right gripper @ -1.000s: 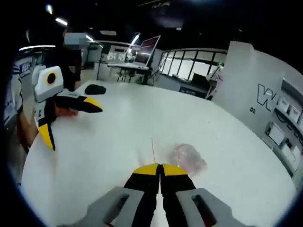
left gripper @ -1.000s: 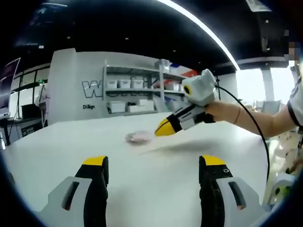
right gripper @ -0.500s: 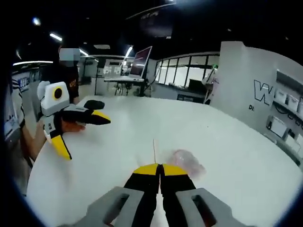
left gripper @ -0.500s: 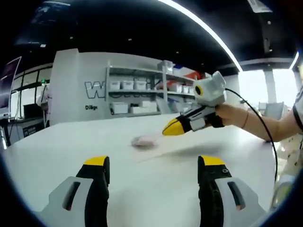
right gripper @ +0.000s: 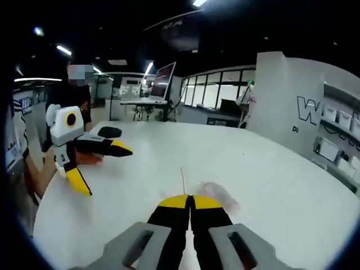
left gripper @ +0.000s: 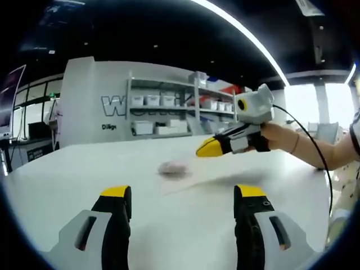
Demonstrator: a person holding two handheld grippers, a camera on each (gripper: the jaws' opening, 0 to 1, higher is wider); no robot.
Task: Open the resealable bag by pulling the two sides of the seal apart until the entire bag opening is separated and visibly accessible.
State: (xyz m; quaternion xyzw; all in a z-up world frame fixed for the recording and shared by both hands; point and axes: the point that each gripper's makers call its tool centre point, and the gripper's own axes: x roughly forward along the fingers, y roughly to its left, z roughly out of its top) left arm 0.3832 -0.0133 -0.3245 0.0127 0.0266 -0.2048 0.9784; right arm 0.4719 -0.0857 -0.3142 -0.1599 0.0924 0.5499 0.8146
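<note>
Resealable bag (left gripper: 174, 167): small, pinkish contents, lying flat on white surface (left gripper: 185, 219), apart from both tools.
Left hand-held gripper (left gripper: 183, 194): jaws spread wide, nothing between them, short of bag.
Right hand-held gripper (right gripper: 190, 198): yellow tips pressed together, empty, raised near bag.
Backdrop: shelving (left gripper: 169, 112) with bins.

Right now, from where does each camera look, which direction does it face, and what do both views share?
Left gripper view: rides the left gripper, jaws wide apart, facing across the white table toward shelves; the right gripper enters, held by a hand.
Right gripper view: rides the right gripper, jaws together, facing toward windows; the left gripper enters.
Shared: table and bag.
</note>
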